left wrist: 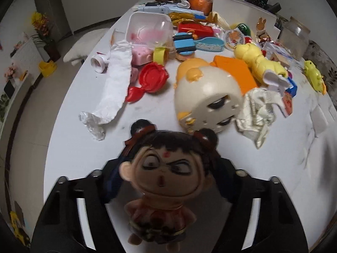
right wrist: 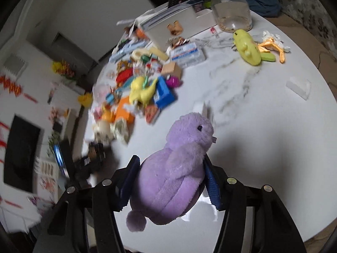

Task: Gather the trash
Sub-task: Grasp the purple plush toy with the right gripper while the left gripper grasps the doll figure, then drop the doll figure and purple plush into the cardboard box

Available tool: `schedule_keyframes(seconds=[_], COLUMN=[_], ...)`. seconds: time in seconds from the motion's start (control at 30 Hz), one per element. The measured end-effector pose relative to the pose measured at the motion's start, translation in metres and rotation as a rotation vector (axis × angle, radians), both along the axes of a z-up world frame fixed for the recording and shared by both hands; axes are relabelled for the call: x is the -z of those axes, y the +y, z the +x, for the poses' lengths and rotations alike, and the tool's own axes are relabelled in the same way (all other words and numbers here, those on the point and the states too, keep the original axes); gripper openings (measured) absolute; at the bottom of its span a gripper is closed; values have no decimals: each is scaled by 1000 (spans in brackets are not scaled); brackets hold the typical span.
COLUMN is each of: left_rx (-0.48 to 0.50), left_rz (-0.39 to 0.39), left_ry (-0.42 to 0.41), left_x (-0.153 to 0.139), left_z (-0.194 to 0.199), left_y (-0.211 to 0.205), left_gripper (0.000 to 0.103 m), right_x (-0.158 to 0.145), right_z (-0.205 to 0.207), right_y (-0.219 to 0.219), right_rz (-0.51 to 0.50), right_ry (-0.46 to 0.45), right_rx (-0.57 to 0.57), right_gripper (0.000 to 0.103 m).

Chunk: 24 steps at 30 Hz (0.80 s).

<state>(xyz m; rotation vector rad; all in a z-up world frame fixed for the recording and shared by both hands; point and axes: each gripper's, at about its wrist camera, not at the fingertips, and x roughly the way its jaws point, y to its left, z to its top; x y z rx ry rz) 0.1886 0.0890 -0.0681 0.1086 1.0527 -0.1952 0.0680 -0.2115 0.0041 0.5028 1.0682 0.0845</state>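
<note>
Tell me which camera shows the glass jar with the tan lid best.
The right wrist view: the glass jar stands sharp at the table's far edge, lid and contents visible. The left wrist view catches it small, near the right rim, lid indistinct.

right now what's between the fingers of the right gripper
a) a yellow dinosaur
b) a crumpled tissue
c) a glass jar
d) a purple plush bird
d: in the right wrist view the purple plush bird sits between the blue pads of the right gripper, which press on its sides, while the glass jar stands far off on the table.
</note>
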Motion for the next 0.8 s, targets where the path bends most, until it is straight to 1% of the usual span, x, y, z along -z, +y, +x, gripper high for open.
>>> schedule_keyframes(seconds=[0.07,0.13,0.2,0.27,0.33,0.43,0.47,0.53,0.63,0.67,0.8], left_rx=[0,15,16,27,40,63,65,60,49,44,52], left_rz=[16,31,0,-22,-20,-19,-24,-28,-17,-13,-19], left_ry=[-1,-5,11,29,28,6,7,19,29,35,60], left_x=[-3,-10,-23,-34,-45,-63,-64,-68,-69,-69,-61], left_z=[-10,-30,-55,-77,-101,-145,-150,-173,-198,-213,-252], left_y=[-6,-15,-21,-30,-40,-59,-62,-75,-90,-95,-107], left_gripper=[68,68,68,68,68,68,68,68,68,68,68], right_x=[2,1,-1,-2,-3,-4,-4,-3,-1,1,16], right_z=[-9,-16,-23,-27,-36,-56,-62,-76,-105,-113,-150], right_y=[8,18,24,26,27,24,23,20,11,8,-3], right_rz=[-19,-38,-54,-41,-30,-32,-37,-49,-78,-88,-105], right_ry=[-8,-23,-41,-52,-60,-65,-65,-64,-68,-71,-46], right_rx=[-36,-85,-125,-162,-185,-256,-275,-316,-397,-422,-533], right_gripper=[57,57,57,57,57,57,57,57,58,58,58])
